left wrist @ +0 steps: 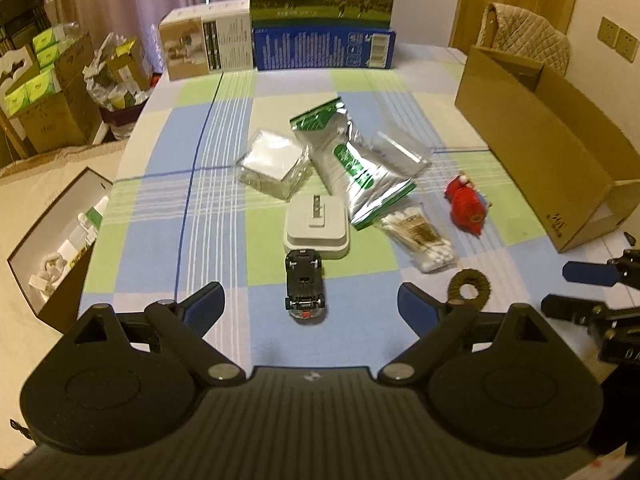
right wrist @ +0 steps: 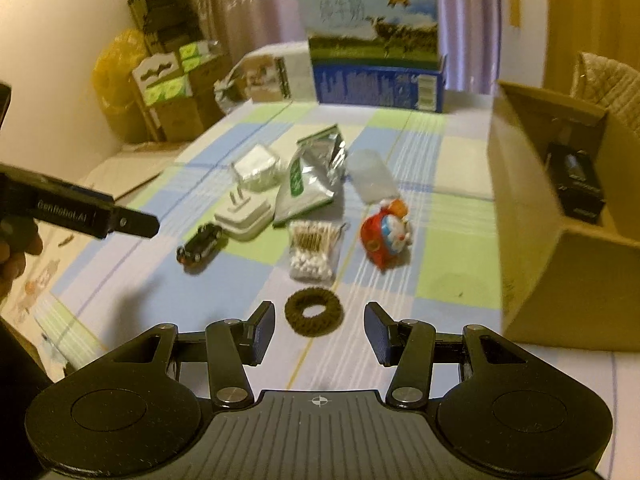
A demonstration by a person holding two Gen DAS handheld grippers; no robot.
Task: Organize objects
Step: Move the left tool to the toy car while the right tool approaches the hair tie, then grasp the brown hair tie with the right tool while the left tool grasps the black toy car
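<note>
Loose items lie on a checked tablecloth. A black toy car [left wrist: 304, 286] sits just ahead of my open left gripper [left wrist: 310, 308], between its fingers' line. Behind it are a white charger plug [left wrist: 316, 226], a clear packet of white pads [left wrist: 274, 164], a silver and green pouch [left wrist: 352, 160], a bag of cotton swabs [left wrist: 420, 236] and a red cartoon toy [left wrist: 468, 206]. A brown hair ring [right wrist: 314, 312] lies right in front of my open right gripper [right wrist: 320, 332]. The same toy car [right wrist: 200, 246] and red toy [right wrist: 386, 236] show in the right wrist view.
An open cardboard box [right wrist: 560, 248] stands on the table's right side with a black item [right wrist: 576, 184] inside. A milk carton box [left wrist: 324, 12] and a white box [left wrist: 206, 42] stand at the far edge. Cartons and bags [left wrist: 52, 92] crowd the floor at left.
</note>
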